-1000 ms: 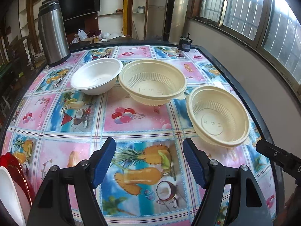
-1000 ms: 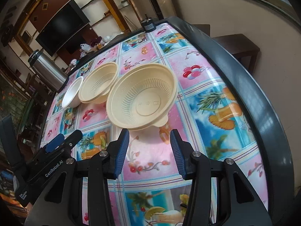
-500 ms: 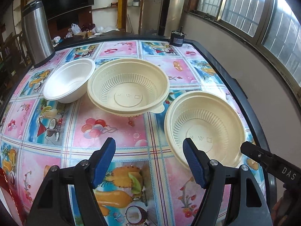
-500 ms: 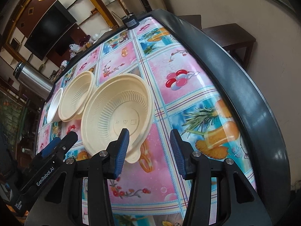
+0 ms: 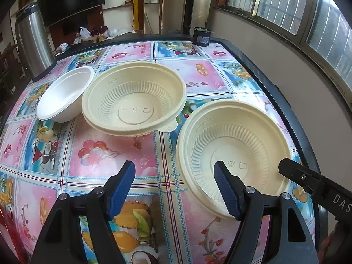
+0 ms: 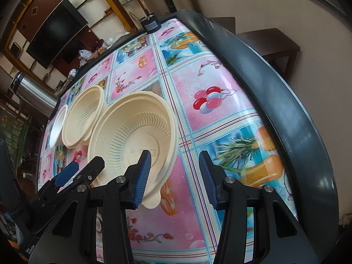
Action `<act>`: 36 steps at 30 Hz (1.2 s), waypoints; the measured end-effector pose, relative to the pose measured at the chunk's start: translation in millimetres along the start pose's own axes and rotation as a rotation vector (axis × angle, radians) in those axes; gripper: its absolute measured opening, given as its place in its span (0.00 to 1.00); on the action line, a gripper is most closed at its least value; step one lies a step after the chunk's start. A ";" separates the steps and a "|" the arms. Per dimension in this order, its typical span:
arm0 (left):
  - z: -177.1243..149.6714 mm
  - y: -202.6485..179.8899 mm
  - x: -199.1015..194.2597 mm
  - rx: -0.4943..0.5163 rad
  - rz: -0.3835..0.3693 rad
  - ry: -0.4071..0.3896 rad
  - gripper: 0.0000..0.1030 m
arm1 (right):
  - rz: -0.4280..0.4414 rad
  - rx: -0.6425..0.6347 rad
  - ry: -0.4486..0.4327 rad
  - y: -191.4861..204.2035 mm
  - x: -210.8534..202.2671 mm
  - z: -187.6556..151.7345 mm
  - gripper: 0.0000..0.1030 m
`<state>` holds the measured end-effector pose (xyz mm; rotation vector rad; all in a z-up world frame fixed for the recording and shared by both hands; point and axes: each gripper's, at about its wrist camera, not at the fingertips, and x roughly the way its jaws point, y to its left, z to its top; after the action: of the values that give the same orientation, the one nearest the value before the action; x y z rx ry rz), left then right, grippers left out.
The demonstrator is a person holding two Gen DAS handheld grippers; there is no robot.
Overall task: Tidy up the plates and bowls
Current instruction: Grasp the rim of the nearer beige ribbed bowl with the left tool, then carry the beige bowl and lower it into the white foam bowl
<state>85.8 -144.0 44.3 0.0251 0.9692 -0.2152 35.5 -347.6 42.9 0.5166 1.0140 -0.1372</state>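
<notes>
Three bowls stand in a row on the patterned table [image 5: 105, 154]: a white bowl [image 5: 63, 96] far left, a ribbed cream bowl [image 5: 134, 101] in the middle, and a second cream bowl [image 5: 233, 145] nearest. My left gripper [image 5: 173, 187] is open and straddles this near bowl's left rim, its right finger over the inside. In the right wrist view, my right gripper [image 6: 175, 176] is open and straddles the same near cream bowl's [image 6: 132, 132] right rim, beside its tab. Neither gripper's pads press on the rim.
A steel thermos [image 5: 33, 44] stands at the far left corner. A small black device [image 5: 201, 37] sits at the far edge. Red plates [image 5: 6, 226] show at the lower left. The table's black rim [image 6: 286, 110] runs close on the right, beside a wall.
Both grippers have moved forward and slightly down towards the near cream bowl. Its rim now lies between each pair of jaws. The jaw openings look unchanged.
</notes>
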 end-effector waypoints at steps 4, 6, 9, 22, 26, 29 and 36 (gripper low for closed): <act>0.8 -2.1 5.6 0.004 0.005 0.009 0.72 | 0.002 0.001 0.001 0.2 1.4 0.8 0.44; 1.1 -2.4 8.9 -0.001 0.004 0.015 0.72 | 0.000 -0.005 0.004 1.4 3.3 1.2 0.44; 1.3 -3.3 12.4 -0.003 0.004 0.020 0.72 | -0.004 -0.015 0.006 3.0 5.8 3.2 0.44; 5.5 -12.7 34.1 0.028 0.000 0.065 0.72 | 0.013 -0.076 -0.025 9.4 20.8 13.1 0.32; 0.5 -15.4 36.5 0.070 0.007 0.082 0.25 | 0.021 -0.094 -0.042 12.6 18.2 10.2 0.24; -2.7 -11.9 32.6 0.076 0.009 0.077 0.24 | 0.013 -0.120 -0.034 17.2 16.0 4.2 0.19; -18.4 5.9 6.8 0.072 0.018 0.057 0.22 | 0.029 -0.158 -0.019 26.3 6.3 -21.9 0.19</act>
<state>75.7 -137.2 27.8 0.1066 1.0177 -0.2339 30.9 -313.5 37.6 0.3847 0.9895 -0.0353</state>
